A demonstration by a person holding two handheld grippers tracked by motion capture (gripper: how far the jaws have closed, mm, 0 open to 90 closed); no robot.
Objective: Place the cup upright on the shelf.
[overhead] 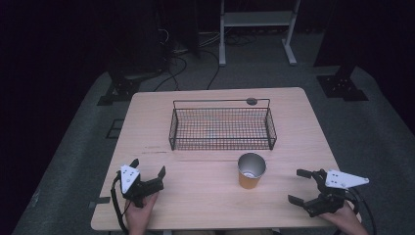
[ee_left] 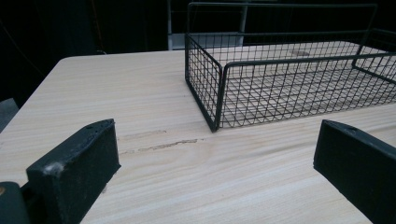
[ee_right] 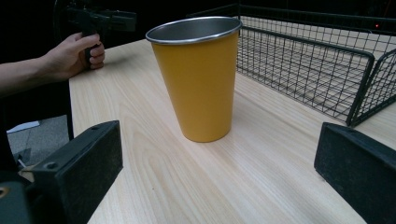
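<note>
Right gripper [overhead: 300,185] rests near the table's [overhead: 205,205] front edge, jaws spread wide and empty, the yellow cup [overhead: 251,171] upright at its ten o'clock; left gripper [overhead: 147,170] gapes empty too, the wire basket [overhead: 221,128] at its one o'clock

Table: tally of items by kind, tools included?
Cup, yellow with a metal inside: 1
Wire basket, black: 1
Tools, left tool and right tool, both open: 2
Total: 4
</note>
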